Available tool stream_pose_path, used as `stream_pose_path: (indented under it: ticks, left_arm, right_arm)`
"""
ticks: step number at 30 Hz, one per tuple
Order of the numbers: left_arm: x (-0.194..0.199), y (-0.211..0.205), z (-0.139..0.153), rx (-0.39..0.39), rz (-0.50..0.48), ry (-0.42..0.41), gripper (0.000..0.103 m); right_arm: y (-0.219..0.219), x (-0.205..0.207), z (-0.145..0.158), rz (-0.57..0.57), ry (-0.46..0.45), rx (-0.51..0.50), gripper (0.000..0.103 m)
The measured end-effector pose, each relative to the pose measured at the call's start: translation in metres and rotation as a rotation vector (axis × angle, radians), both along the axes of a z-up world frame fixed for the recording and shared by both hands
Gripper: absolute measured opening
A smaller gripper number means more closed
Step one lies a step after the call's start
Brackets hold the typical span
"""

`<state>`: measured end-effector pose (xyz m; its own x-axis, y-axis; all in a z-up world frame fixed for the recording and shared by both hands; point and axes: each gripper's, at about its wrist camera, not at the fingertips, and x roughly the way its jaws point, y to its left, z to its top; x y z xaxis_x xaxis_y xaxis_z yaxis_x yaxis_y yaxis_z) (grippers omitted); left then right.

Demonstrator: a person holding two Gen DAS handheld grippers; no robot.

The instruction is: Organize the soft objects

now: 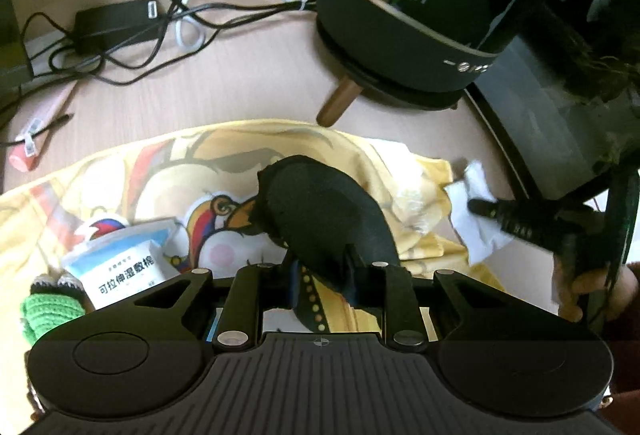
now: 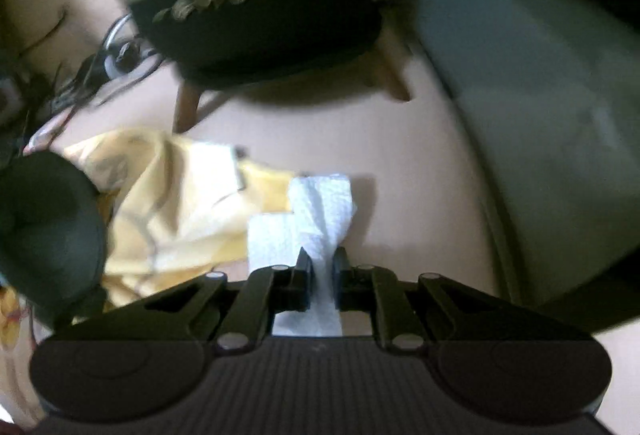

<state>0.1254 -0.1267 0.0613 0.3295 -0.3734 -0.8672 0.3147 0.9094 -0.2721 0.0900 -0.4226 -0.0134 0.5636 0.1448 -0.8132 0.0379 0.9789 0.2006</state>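
Note:
In the left wrist view my left gripper [image 1: 322, 261] is shut on a black soft cloth piece [image 1: 320, 215], which bulges up over its fingers above a yellow cartoon-print cloth [image 1: 192, 171]. To the right, the right gripper [image 1: 490, 209] pinches a white paper tissue [image 1: 476, 235]. In the right wrist view my right gripper [image 2: 322, 263] is shut on that tissue [image 2: 320, 207], whose free end stands up past the fingertips. The yellow cloth [image 2: 172, 203] lies crumpled to its left, and the black piece [image 2: 44, 231] shows at the left edge.
A black round appliance [image 1: 400, 15] on wooden legs stands behind the cloth, also seen as the appliance [image 2: 260, 15]. Tangled cables and a power adapter [image 1: 116, 23] lie at back left. A cotton-pad pack [image 1: 120, 267] and a green crochet item [image 1: 48, 311] sit at left. A grey box [image 1: 560, 123] is at right.

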Motion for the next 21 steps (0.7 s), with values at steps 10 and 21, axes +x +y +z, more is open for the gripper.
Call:
stream_pose_path:
  ticks: [10,21]
  left_arm:
    - [0.010,0.007,-0.019,-0.044,0.058,0.037,0.028]
    - [0.021,-0.027,-0.068,-0.027,0.067,0.092,0.038]
  right_arm:
    - [0.079,-0.013,-0.004,0.239,0.066,0.281,0.011]
    - [0.060,-0.020,-0.007,0.208,0.069,0.136,0.010]
